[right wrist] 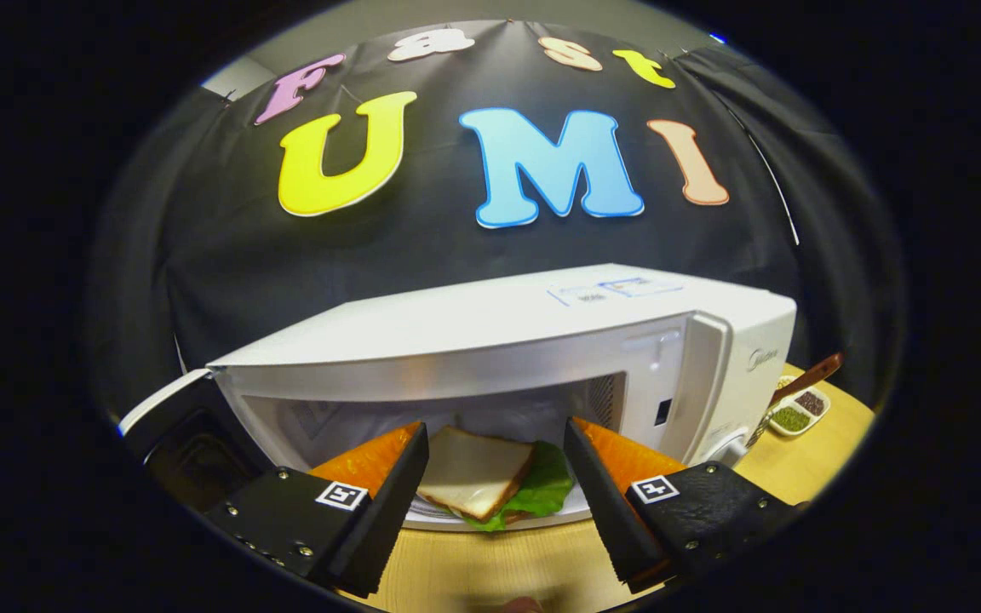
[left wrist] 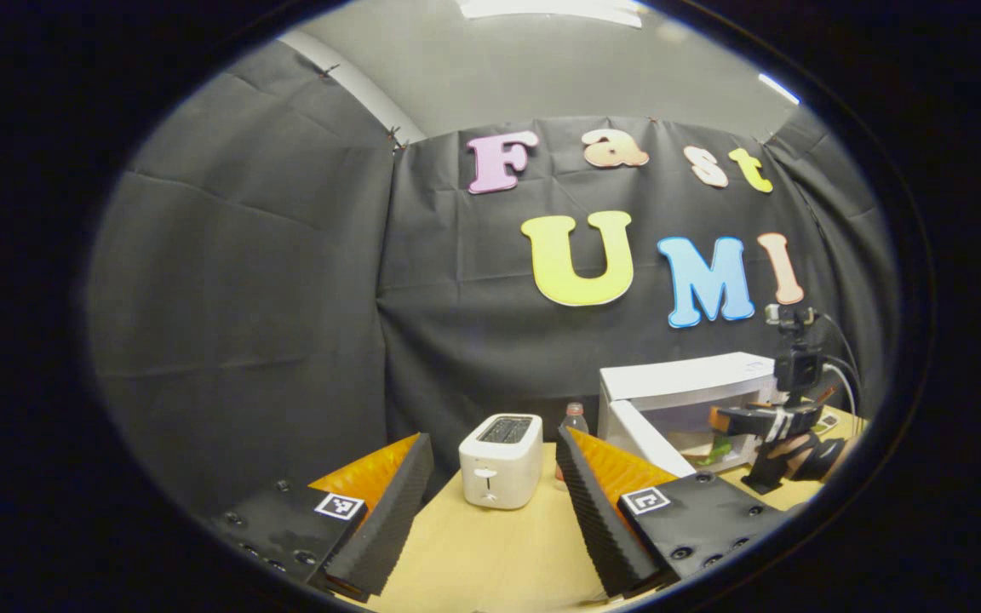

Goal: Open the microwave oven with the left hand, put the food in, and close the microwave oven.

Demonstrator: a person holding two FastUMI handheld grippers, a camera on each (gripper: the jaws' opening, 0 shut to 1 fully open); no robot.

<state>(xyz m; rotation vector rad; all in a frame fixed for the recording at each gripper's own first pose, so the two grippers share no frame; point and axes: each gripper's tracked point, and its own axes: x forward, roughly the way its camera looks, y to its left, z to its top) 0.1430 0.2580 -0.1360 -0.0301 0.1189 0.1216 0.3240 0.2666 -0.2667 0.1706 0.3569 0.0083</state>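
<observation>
Both pairs of jaws stand wide and hold nothing. Ahead of our right gripper [right wrist: 495, 477], between its spread fingers, the sandwich [right wrist: 478, 472] lies on a white plate [right wrist: 571, 513] whose near rim seems to sit at the mouth of the microwave oven [right wrist: 542, 340] (whether it is fully inside we cannot tell from this low angle). The bread's long side runs across our line of sight, lettuce spilling toward the right. Its door [right wrist: 175, 417] hangs open at the far left, swung outward.

Our left gripper [left wrist: 495, 502] hovers well back over the table [left wrist: 490, 553], pointed at a toaster [left wrist: 501, 460] with a bottle [left wrist: 574, 419] behind it; from there the open door [left wrist: 648, 438] lies to the right and beyond. We judge the left hand must swing rightward to reach the door's outer face, once the right gripper [left wrist: 767, 419], level at the cavity opening, is out of the way.
</observation>
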